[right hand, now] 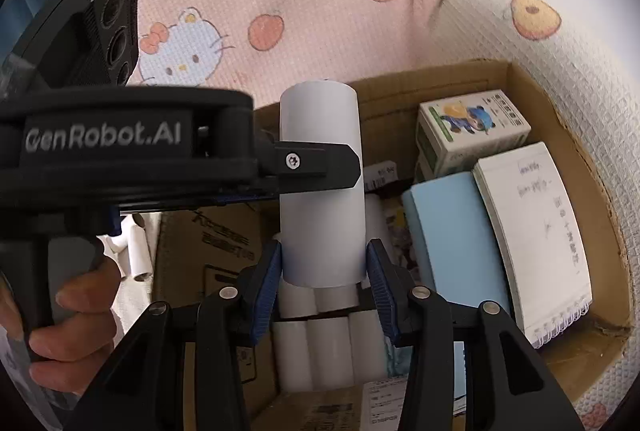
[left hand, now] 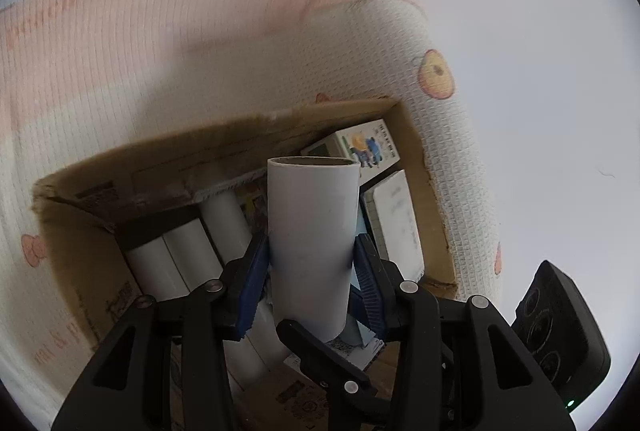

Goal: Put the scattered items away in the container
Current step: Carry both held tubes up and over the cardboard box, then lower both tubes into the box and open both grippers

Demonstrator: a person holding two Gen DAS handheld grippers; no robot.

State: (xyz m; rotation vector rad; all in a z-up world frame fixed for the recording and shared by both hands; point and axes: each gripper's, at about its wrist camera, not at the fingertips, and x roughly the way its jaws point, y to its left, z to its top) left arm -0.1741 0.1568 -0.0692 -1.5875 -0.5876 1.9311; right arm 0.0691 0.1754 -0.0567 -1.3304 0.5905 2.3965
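Above the open cardboard box [right hand: 496, 71] on the bed, both the left gripper [left hand: 311, 273] and the right gripper [right hand: 324, 271] clenched one white tube [right hand: 322, 183], which should go down slowly beside the other tubes [right hand: 324, 355] before release.

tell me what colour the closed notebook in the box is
Light blue; the notebook shows best in the right wrist view, lying beside the spiral notepad.

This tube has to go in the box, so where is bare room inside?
Little. The right side is packed: carton, blue pad and notebook side by side. The middle holds lying tubes. Bare cardboard shows only in the box corner past the notebook's spiral edge, probably too narrow; atop the tubes looks likelier.
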